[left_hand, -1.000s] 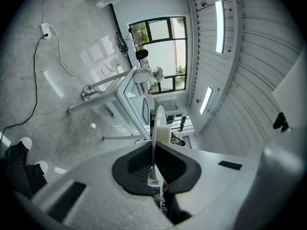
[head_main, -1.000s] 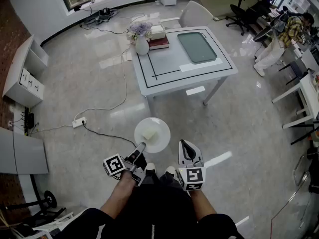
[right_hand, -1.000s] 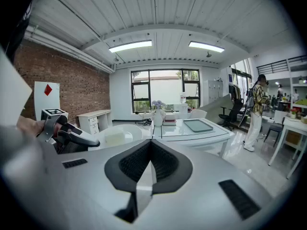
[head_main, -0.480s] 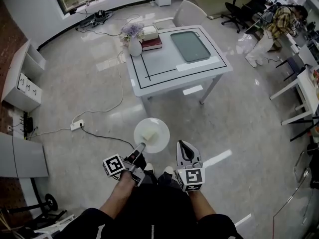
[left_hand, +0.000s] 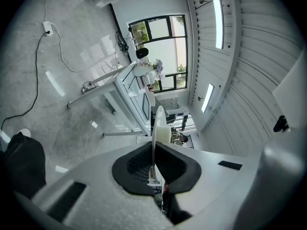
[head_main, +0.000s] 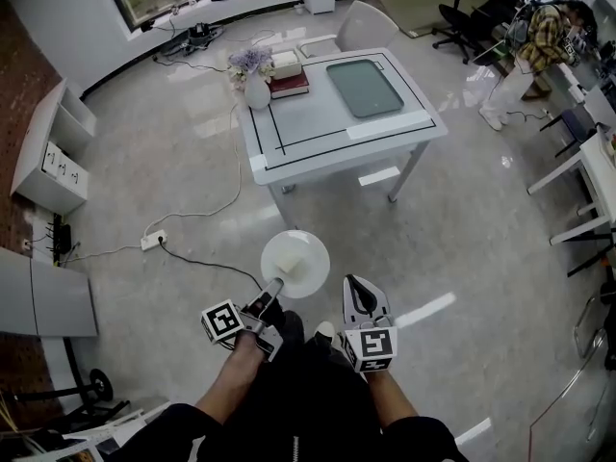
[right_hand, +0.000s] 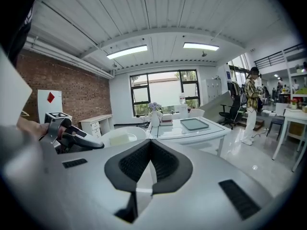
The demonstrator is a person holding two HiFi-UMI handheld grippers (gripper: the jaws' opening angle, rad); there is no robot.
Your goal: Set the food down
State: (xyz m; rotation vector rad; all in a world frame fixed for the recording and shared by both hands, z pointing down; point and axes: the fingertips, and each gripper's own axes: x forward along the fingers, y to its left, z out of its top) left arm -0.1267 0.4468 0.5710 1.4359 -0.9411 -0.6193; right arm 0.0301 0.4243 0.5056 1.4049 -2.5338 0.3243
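Note:
A round white plate [head_main: 295, 263] carries a pale block of food [head_main: 289, 265] and hangs level above the floor, in front of my legs. My left gripper [head_main: 273, 286] is shut on the plate's near rim. In the left gripper view the plate [left_hand: 157, 121] shows edge-on between the pads, with the food [left_hand: 164, 134] on one side. My right gripper [head_main: 358, 292] is held just right of the plate, shut, with nothing between its jaws. From the right gripper view the plate [right_hand: 122, 137] and the left gripper [right_hand: 72, 138] sit to the left.
A white table [head_main: 327, 138] stands ahead, holding a green tray [head_main: 364, 87], a vase of flowers [head_main: 256, 89] and books [head_main: 290, 83]. A chair [head_main: 371, 29] is behind it. A cable and power strip [head_main: 154, 239] lie on the floor at left. A person [head_main: 541, 41] stands far right.
The table has shifted slightly in the head view as I move. The plate stays in the left gripper, and both grippers keep their places.

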